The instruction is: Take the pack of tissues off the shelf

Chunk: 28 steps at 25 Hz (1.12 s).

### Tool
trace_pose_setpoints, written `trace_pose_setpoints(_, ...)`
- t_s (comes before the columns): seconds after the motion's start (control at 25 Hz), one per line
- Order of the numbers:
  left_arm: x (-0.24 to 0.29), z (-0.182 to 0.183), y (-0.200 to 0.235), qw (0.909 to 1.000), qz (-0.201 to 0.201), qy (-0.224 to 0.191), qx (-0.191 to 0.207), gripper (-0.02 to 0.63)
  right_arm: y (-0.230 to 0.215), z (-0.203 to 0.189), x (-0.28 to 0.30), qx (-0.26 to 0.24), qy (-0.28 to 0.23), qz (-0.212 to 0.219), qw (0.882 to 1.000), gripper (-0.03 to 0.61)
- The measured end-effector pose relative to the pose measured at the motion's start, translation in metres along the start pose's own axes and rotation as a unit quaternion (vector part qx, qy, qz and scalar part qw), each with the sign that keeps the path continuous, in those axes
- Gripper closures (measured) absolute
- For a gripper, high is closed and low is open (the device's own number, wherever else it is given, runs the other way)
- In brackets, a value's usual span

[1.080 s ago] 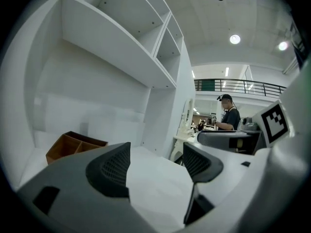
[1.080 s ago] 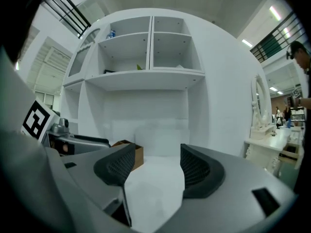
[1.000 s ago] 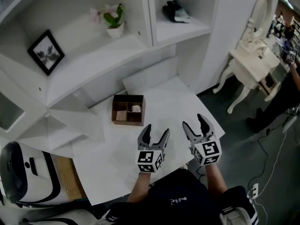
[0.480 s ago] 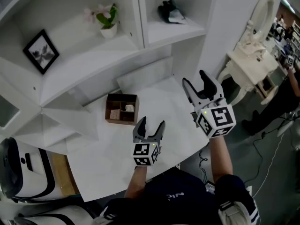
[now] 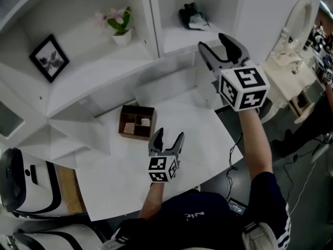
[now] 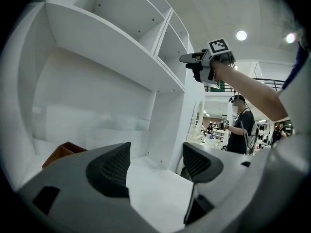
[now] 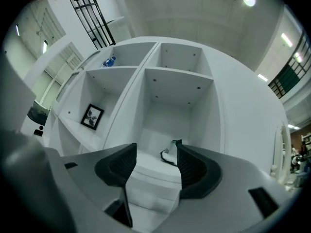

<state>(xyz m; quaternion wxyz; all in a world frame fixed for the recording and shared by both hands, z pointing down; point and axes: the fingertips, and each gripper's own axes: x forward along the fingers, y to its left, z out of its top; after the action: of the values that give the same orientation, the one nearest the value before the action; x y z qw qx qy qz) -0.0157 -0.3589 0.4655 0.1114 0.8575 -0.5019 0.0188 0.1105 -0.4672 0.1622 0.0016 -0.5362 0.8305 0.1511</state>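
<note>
While the left gripper (image 5: 169, 135) hangs low over the white table (image 5: 208, 134), jaws apart with nothing between them, the right gripper (image 5: 212, 41) is held up high toward the shelf (image 5: 182, 35). Its jaws are spread wide too, and they are empty. The pack of tissues (image 5: 193, 15), a dark-and-white bundle, lies on the board of the right-hand compartment. It sits at roughly eleven o'clock from the raised gripper's tips and apart from them. Looking along that gripper's own jaws, the pack lies ahead in the gap, nearer the right-hand finger, whose tip hides part of it. No pad touches it.

From where I stand this looks like the reach: the gripper is lined up on the compartment and the grasp is not yet made. The next move, I'd judge, calls for carrying the gripper forward over the front edge of the board. It would also need to shift a touch toward three o'clock in its own line of sight, so the pack comes centred between the fingers, and then close. The pack looks soft and crumpled, so a squeeze across its body should serve better than a nip at one edge. The compartment's side walls are near, and the spread fingers must keep clear of them going in.

Off toward ten o'clock, a picture frame (image 5: 50, 58) and a potted plant (image 5: 120, 25) stand in the neighbouring compartment. A brown box (image 5: 136, 135) rests on the table at about eleven o'clock from the left gripper. None of these is in the way.
</note>
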Motion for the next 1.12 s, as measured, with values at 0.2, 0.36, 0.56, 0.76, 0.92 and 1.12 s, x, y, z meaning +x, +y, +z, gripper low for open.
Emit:
trace_pose_setpoints(0.2,0.005,0.004,0.009,0.9998,0.017,-0.005,0.000,0.278,-0.019,0.000,0.045,-0.010,0.042,0.016,0.999,0.314)
trace_pose_setpoints(0.36,0.004,0.005,0.019,0.9993,0.036,-0.006,-0.008,0.278,-0.030,-0.005,0.074,-0.008,0.073,0.022,0.997,0.319)
trace_pose_setpoints(0.56,0.004,0.004,0.027,0.9985,0.052,-0.007,-0.016,0.278,-0.036,-0.012,0.102,-0.004,0.109,0.035,0.993,0.328)
trace_pose_setpoints(0.76,0.003,0.003,0.029,0.9980,0.058,-0.008,-0.022,0.278,-0.043,-0.018,0.120,-0.031,0.144,0.026,0.989,0.349)
trace_pose_setpoints(0.92,0.002,0.005,0.033,0.9975,0.063,-0.014,-0.028,0.278,-0.045,-0.022,0.128,-0.034,0.164,0.030,0.985,0.407)
trace_pose_setpoints(1.12,0.000,0.005,0.036,0.9972,0.068,-0.014,-0.027,0.278,-0.044,-0.031,0.130,-0.076,0.187,0.029,0.979,0.548)
